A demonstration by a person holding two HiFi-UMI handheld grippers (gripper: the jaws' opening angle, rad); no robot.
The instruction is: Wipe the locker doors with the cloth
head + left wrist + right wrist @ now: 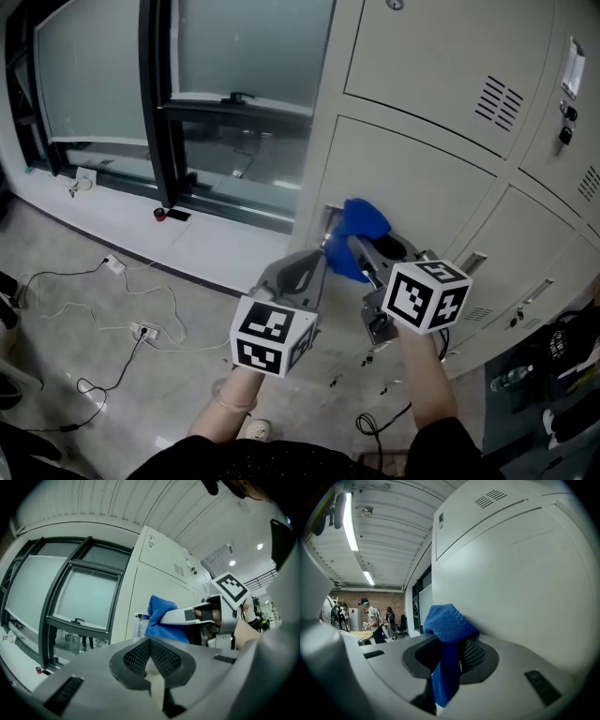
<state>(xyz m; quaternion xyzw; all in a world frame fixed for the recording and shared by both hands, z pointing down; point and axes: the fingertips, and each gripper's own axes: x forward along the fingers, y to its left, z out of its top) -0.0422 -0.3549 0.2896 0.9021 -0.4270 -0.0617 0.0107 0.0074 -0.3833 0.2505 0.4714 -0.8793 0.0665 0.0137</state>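
Cloth [364, 225] was clamped in my right claw [451, 654] at the locker door [412, 178], my left claw [150, 660] closed on nothing; wiping seemed under way, needing a firm sweep next.

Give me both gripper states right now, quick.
Left gripper: closed, nothing in it.
Right gripper: closed on the blue cloth.

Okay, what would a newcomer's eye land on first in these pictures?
The bright blue cloth, pinched by the right gripper and held up at the pale locker door, centre of the head view. Next, the left gripper beside it, fingers together and empty, and the black-and-white marker cubes on both.
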